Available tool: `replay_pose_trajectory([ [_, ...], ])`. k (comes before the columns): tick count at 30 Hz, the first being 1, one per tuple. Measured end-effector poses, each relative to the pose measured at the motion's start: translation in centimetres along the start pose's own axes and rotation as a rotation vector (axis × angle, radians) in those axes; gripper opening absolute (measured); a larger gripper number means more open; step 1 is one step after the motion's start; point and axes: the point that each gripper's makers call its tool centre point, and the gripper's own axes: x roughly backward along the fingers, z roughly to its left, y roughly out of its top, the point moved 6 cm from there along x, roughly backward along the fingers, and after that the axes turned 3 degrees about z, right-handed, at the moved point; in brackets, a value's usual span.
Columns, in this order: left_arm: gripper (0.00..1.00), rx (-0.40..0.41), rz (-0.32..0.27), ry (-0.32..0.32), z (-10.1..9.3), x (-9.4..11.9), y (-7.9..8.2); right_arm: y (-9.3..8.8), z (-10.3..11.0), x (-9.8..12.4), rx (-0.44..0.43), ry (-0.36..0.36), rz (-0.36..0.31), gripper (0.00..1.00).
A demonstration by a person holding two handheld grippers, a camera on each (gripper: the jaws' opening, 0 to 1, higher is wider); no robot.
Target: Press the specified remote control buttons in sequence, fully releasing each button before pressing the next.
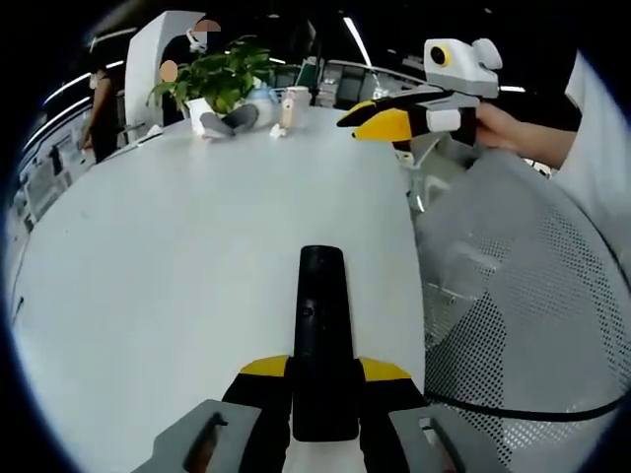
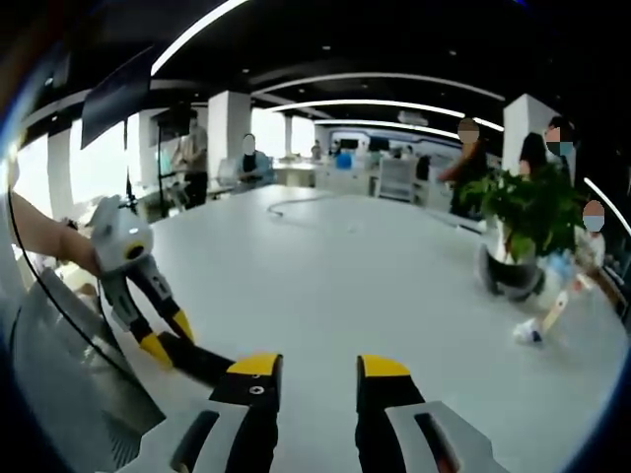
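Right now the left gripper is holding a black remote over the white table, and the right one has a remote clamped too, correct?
Not quite. The left gripper does hold the black remote over the white table, but the right gripper holds nothing: the right gripper view shows its yellow-tipped fingers apart with bare table between them.

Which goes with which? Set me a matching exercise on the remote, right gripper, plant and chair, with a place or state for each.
Things:
1. remote
2. right gripper
3. potted plant
4. mesh chair

Places or states:
A. at the far end of the table
B. open, holding nothing
C. beside the table's edge
D. clamped in the left gripper

Pairs: 1-D, 2-B, 3-A, 4-C.
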Motion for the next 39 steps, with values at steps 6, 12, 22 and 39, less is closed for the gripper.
replay_pose_trajectory([
  [6, 0.24, 0.027, -0.028, 0.015, -0.4, 0.0, -0.3, -0.1, 0.3, -0.2, 0.009, 0.020, 0.013, 0.27],
  [12, 0.24, 0.073, -0.067, 0.005, -0.9, -0.1, -0.6, -0.2, 0.4, -0.3, 0.015, 0.029, 0.021, 0.27],
  [22, 0.24, 0.066, -0.087, 0.018, -1.2, -0.1, -0.7, -0.3, 0.7, -0.4, 0.037, 0.039, 0.038, 0.27],
  [39, 0.24, 0.032, -0.093, 0.015, -1.5, -0.1, -0.9, -0.5, 1.0, -0.6, 0.046, 0.056, 0.060, 0.26],
])
